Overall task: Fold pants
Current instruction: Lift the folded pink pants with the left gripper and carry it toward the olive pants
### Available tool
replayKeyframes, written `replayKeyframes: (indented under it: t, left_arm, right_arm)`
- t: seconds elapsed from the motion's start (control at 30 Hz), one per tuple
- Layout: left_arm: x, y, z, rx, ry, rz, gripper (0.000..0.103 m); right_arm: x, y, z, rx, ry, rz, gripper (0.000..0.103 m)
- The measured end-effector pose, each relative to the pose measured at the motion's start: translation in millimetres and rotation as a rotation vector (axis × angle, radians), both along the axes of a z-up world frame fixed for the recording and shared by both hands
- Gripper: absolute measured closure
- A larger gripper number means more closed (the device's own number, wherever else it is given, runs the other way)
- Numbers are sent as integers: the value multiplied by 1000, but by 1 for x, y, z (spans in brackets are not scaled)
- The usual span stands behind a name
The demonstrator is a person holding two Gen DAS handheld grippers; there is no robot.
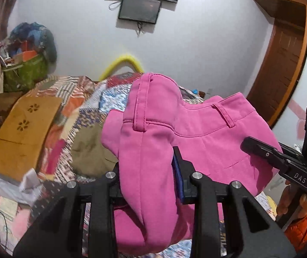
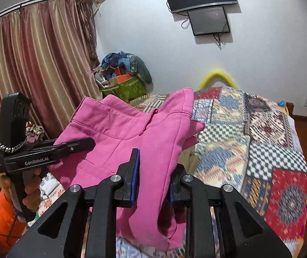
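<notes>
i am holding the pink pants (image 1: 153, 133) up off the bed (image 2: 250, 142), waistband uppermost, with one gripper at each side of the waist.

left side: my left gripper (image 1: 149, 172) is clamped on a thick bunch of the fabric; the cloth is filling the gap between the blue pads and draping down over the mechanism. the belt loop (image 1: 140, 120) is sitting just above the grip.

right side: my right gripper (image 2: 153, 176) is likewise clamped on a gathered fold of the waist area, with cloth hanging below it. the two grippers are standing near each other, so the waistband between them is sagging rather than being stretched flat.

risks from here, in my judgement: both grips are taking bunched fabric, not a clean edge, so a layer could be slipping out under the hanging weight. the slack waist is likely to land creased unless i am spreading the grippers apart first. the legs are hanging out of view below, so i cannot tell whether they are twisted. the olive garment (image 1: 91, 152) lying on the bed could be getting trapped beneath the pants.
</notes>
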State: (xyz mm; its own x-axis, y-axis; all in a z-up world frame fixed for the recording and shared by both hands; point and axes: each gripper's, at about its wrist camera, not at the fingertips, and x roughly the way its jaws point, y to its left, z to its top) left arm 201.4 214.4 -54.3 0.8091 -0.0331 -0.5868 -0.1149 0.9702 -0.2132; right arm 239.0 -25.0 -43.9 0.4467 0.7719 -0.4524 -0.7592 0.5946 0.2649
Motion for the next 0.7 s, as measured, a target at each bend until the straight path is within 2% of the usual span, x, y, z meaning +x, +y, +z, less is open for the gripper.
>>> replayKeyframes:
  t: [0.2,0.3,0.5,0.7]
  left_arm:
    - [33,45,-14,-29,17,33,71]
    - [52,66,-24,-18,26,38,71]
    - [95,105,-52,8,71,63,71]
    - [137,136,-93,29,133,64,71]
  right_arm:
    - [23,39,-1,1,-16,12,84]
    - [37,60,-8,-13,-18,11,84]
    - [71,99,-38,-13,17,1,84]
    - [108,130,-81,-54,82,-17,84]
